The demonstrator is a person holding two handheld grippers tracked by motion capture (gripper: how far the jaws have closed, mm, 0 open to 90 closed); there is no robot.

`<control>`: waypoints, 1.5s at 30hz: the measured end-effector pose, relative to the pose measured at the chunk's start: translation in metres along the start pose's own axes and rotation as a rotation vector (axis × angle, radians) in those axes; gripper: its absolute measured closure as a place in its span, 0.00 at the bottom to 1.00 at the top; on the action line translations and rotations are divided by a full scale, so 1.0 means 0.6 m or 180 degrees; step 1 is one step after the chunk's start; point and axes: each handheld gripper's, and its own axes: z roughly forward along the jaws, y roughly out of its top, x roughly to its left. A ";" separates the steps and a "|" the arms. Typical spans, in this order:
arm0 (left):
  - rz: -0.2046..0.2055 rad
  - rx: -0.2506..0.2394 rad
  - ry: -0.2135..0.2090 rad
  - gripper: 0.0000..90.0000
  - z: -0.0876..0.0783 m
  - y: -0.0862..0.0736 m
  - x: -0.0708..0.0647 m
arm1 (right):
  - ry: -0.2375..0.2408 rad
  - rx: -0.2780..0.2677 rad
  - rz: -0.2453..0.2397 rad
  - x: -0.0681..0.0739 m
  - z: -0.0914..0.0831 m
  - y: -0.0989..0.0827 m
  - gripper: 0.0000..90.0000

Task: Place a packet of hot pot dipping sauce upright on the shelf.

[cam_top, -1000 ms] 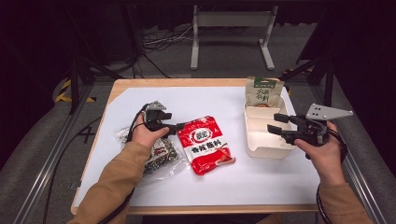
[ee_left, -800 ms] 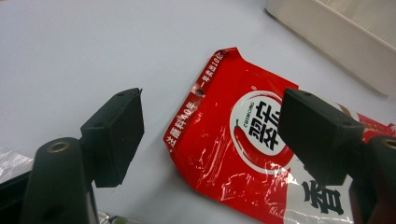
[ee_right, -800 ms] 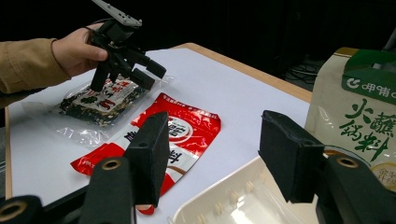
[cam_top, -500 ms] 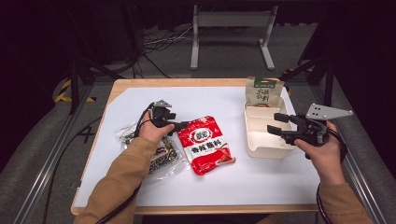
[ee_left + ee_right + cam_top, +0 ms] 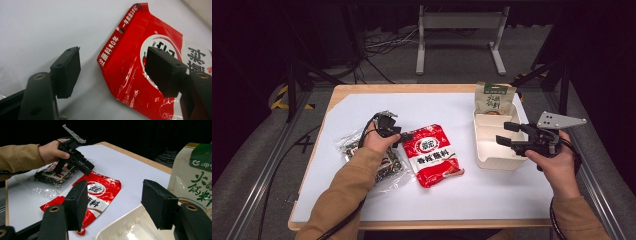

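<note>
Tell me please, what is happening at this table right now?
A person works at a white table with a tool in each hand. The left tool reaches down to the top corner of a red sauce packet; its jaws have just been closing, but they are still apart and do not pinch the packet yet. The right tool hovers open over a cream divided tray. A green pouch stands at the tray's far end, and a clear bag lies under the left forearm.

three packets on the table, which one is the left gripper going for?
The red packet in the middle. The left gripper straddles its top-left corner, jaws open. The clear packet lies under that forearm; the green-and-beige packet stands in the white tray.
</note>
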 end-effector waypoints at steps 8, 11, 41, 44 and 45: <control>0.0000 0.0102 -0.0037 0.38 0.004 0.000 -0.003 | 0.0004 0.0019 0.0005 0.000 0.003 -0.002 0.41; -0.0020 0.0155 -0.0097 0.42 0.006 0.000 -0.005 | -0.0002 0.0028 0.0012 -0.001 0.004 -0.003 0.41; 0.0408 0.0080 -0.0429 0.56 -0.009 0.006 -0.038 | -0.0040 -0.0021 -0.0082 0.003 0.004 -0.001 0.42; 0.0477 0.0135 -0.0432 0.58 -0.007 0.003 -0.041 | -0.0031 -0.0019 -0.0081 0.003 0.005 -0.001 0.42; 0.0499 0.0171 -0.0401 0.58 -0.005 0.003 -0.043 | -0.0028 -0.0018 -0.0082 0.004 0.005 -0.001 0.42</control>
